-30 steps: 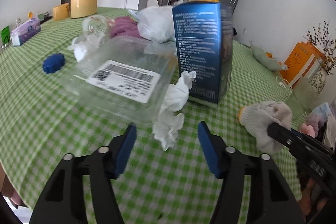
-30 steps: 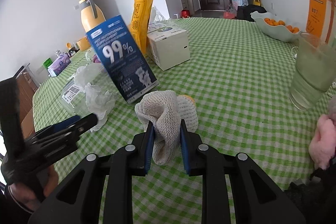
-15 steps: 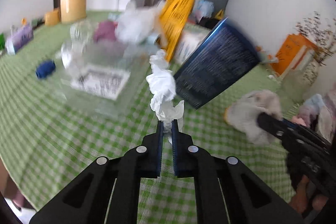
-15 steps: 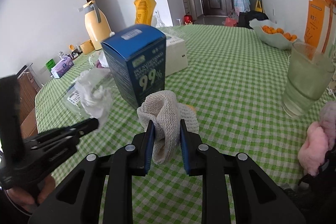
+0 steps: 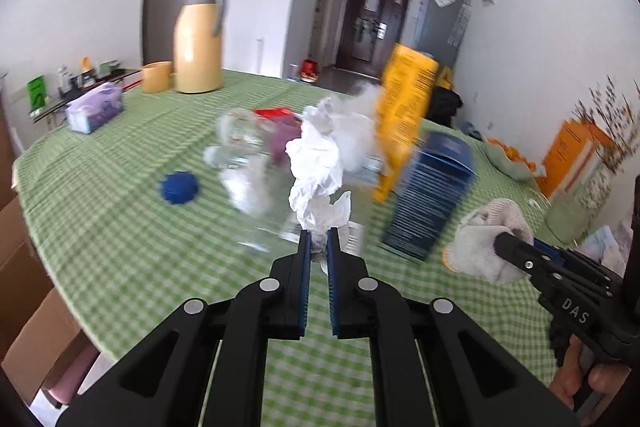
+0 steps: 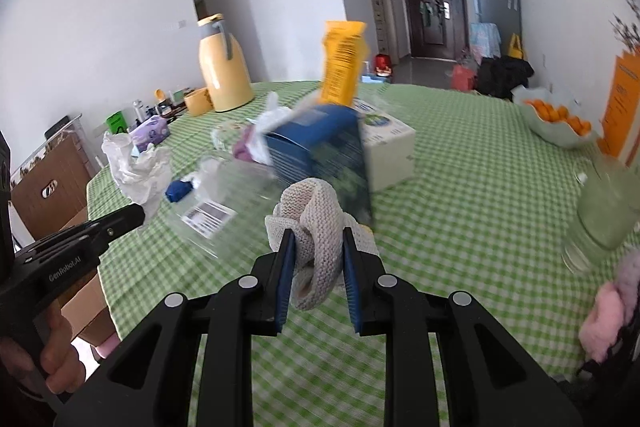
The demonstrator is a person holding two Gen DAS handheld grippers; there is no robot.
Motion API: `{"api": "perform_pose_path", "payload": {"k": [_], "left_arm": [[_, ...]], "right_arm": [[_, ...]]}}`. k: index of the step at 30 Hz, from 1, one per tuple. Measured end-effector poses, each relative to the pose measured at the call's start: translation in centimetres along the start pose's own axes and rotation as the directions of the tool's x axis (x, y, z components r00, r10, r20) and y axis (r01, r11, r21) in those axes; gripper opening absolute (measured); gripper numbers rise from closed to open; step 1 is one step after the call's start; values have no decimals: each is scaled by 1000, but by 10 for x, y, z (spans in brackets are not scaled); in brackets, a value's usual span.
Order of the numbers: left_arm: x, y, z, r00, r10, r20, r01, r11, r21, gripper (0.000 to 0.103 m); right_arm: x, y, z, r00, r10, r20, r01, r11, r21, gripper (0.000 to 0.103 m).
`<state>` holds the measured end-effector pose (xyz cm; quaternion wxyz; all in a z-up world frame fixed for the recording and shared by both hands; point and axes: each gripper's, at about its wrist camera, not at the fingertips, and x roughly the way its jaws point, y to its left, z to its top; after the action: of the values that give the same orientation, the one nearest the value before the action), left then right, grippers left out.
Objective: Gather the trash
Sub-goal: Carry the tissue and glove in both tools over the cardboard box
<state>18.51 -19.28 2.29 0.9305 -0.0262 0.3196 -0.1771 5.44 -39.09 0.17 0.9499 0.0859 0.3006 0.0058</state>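
Left gripper (image 5: 319, 247) pinches crumpled tissue (image 5: 318, 167) aloft – right gripper (image 6: 316, 247) clamps a knit glove (image 6: 316, 223) – both lifted clear of the table (image 6: 460, 187), likely for disposal.

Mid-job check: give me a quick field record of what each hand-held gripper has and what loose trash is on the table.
left hand-held gripper: shut on crumpled white tissue, lifted off the table
right hand-held gripper: shut on knitted glove
table: green checked cloth
loose trash on the table: clear plastic container with label, blue box, blue cap
image quality: motion blur in the middle of both views
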Motion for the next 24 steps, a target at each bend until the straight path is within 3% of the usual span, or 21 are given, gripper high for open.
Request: {"api": "perform_pose_path", "payload": {"k": [10,14,19,24], "left_arm": [[-23,90,10,993,112,46,-106,989,-105,5],[-37,139,10,980,189,64,-177,971,-162,5],[-57,206,1,951,302,60,-278,927,-251,5],[-83,279,-18,913,408,26,-376,863,-338,5]], "right_arm": [[28,71,31,998,60,15,-59,993,-101,22],[46,109,45,994,104,18,-101,983,-151,22],[75,175,55,983,185,-9,-182,955,-236,22],[103,245,55,959,276,-66,-283,910,-302,21]]}}
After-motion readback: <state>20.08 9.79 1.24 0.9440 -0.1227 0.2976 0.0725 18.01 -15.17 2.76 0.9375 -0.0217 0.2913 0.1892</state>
